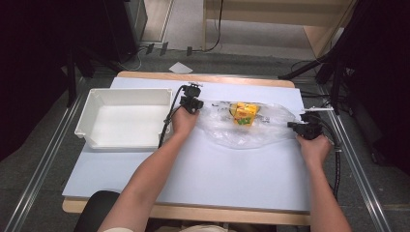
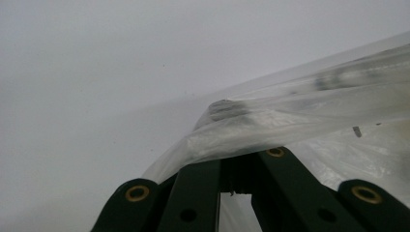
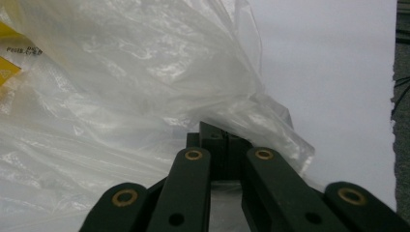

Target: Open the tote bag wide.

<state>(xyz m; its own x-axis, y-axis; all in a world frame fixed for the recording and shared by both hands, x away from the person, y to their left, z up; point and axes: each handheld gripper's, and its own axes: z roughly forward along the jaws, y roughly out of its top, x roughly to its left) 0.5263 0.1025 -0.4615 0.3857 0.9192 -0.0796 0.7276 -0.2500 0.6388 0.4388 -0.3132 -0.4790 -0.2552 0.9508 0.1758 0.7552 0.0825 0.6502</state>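
Note:
A clear plastic bag (image 1: pixel 251 130) lies spread across the middle of the white table, with a yellow carton (image 1: pixel 244 114) inside it. My left gripper (image 1: pixel 195 104) is shut on the bag's left edge; in the left gripper view the film (image 2: pixel 270 125) bunches over the closed jaws. At the bag's right end my right gripper (image 1: pixel 296 125) is shut on the plastic (image 3: pixel 145 87), which folds over the jaw tips. A corner of the yellow carton (image 3: pixel 7 72) shows through the film at the left edge of the right gripper view.
A white empty bin (image 1: pixel 124 118) stands at the table's left side, close to my left hand. The table's right edge (image 1: pixel 305 145) runs just beyond my right gripper. Dark stands and cables sit off the table at the right.

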